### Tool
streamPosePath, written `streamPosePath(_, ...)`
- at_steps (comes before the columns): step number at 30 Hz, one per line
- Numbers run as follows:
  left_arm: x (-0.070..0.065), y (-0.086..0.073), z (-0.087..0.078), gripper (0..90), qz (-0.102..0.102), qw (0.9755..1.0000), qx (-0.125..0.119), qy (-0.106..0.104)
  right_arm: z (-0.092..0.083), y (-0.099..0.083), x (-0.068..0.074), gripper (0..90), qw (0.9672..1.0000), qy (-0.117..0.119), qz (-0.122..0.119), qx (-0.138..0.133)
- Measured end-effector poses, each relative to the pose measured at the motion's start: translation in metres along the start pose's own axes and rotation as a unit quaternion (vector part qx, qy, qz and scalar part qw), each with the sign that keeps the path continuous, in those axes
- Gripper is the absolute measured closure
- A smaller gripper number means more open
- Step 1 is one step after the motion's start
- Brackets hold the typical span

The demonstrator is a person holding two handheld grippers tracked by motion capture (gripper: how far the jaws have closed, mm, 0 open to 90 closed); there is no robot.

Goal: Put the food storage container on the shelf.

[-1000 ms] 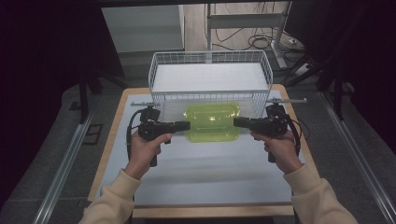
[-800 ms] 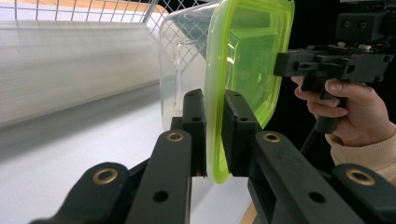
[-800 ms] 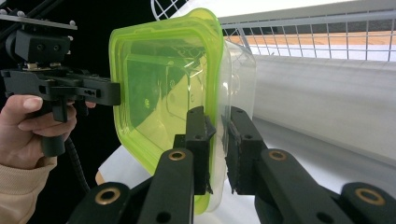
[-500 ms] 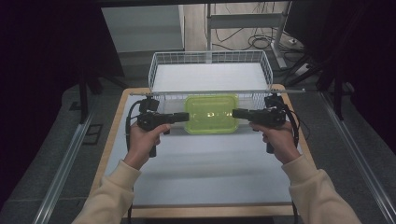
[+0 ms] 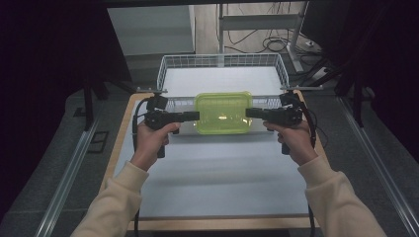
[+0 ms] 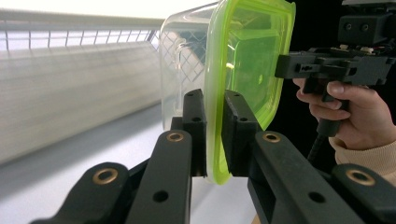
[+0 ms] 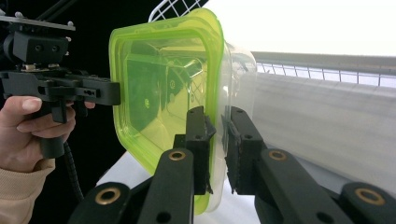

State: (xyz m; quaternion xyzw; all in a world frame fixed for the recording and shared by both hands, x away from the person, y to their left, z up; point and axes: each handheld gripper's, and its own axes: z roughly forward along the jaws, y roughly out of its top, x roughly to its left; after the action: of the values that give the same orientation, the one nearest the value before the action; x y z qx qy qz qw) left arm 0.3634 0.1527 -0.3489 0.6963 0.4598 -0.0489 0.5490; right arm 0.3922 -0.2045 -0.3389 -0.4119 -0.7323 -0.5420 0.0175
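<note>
Box: clear box [image 5: 223,112] with green lid [image 6: 243,74], lifted off the worktop [image 5: 217,182], at 12 o'clock from the person, over the near wall of the wire basket [image 5: 222,61].
Left gripper [image 5: 190,116]: fingers [image 6: 194,126] pinch the lid rim at the box's 9 o'clock end; narrow gap, closed on the rim.
Right gripper [image 5: 253,113]: fingers [image 7: 198,140] pinch the rim at the 3 o'clock end, likewise closed on it.
Why held so: a grip at each short end keeps the box level and balanced; one grip would likely let it tip. Height looks chosen to clear the basket wall.
Axis: long axis runs 9 to 3 o'clock, parallel to the basket's near wall.
Facing: lid up in the high view, box beneath it, upright.
Likely aim: my guess, into the basket at 12 o'clock.
</note>
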Motion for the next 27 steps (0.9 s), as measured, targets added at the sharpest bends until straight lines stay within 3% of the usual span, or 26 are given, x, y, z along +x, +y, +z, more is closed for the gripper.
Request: streamPosePath(27, 0.006, 0.037, 0.001, 81.7, 0.005, 0.9999, -0.013, 0.010, 0.008, 0.039, -0.005, 80.7, 0.9998, -0.012, -0.005, -0.012)
